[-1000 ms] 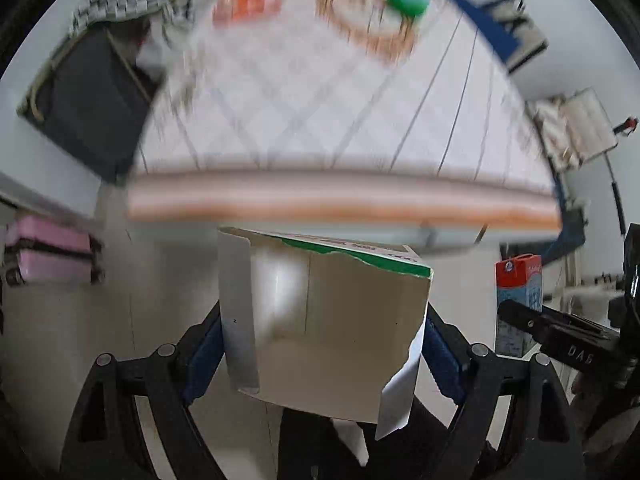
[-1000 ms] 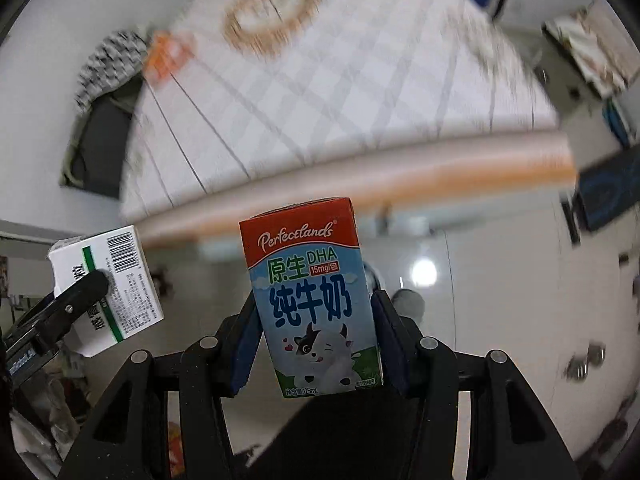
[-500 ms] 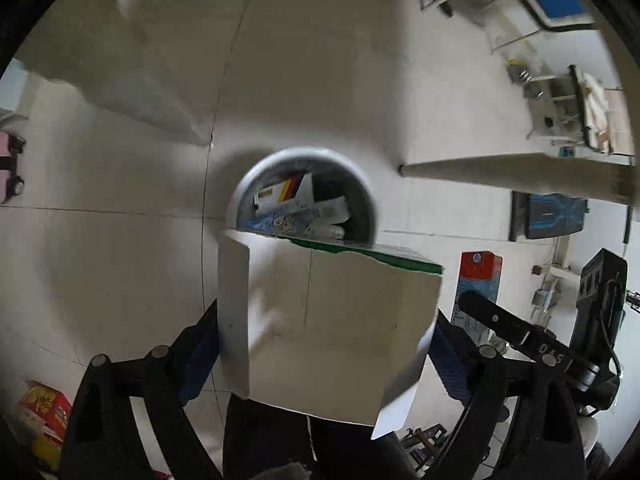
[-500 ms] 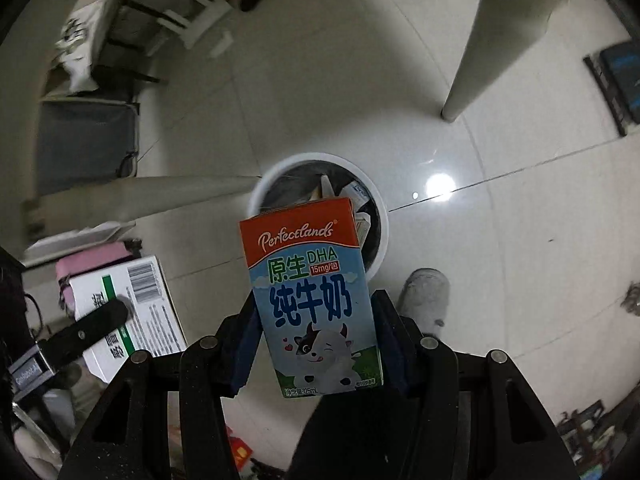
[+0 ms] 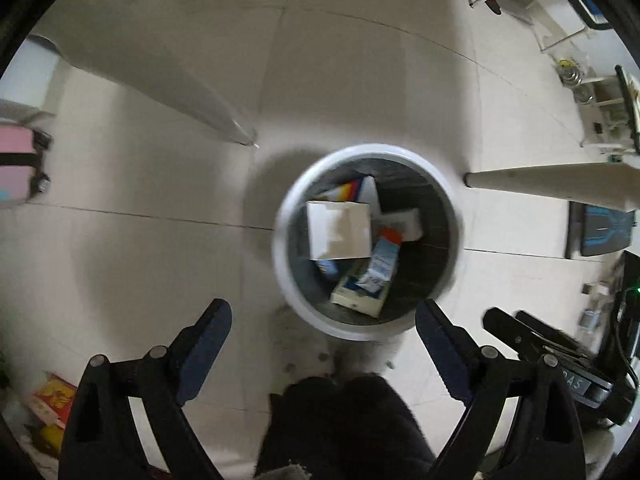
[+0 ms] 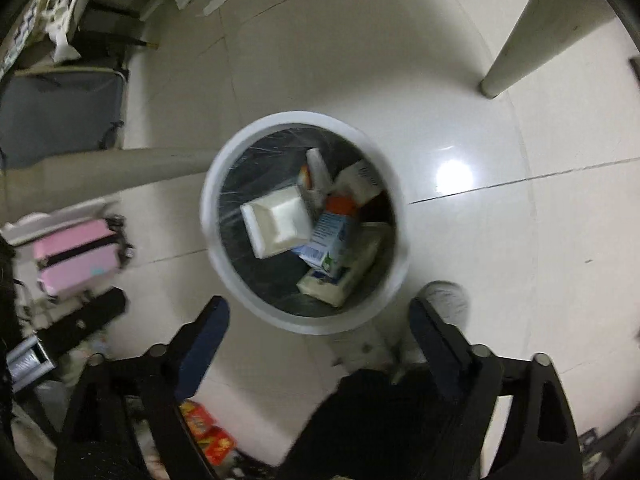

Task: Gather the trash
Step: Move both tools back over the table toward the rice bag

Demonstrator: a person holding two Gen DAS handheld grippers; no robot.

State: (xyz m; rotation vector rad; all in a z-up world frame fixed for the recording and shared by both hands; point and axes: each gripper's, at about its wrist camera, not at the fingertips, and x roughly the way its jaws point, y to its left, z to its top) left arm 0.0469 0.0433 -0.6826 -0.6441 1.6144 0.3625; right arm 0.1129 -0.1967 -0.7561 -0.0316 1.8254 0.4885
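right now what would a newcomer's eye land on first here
The round white trash bin on the pale tiled floor, seen from straight above, with an open white box and a blue milk carton inside among other packaging. Below it, the left gripper and right gripper both gape wide, empty.

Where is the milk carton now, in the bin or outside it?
In the bin. The milk carton lies tilted inside the trash bin beside the white box; both grippers are open and empty.

A pink suitcase [image 6: 76, 262] lies on the tiled floor [image 6: 460, 92] near a grey bag [image 6: 60, 114]. 2 pale table legs [image 5: 548, 184] stand nearby; red packets [image 6: 206, 436] lie at the bottom.
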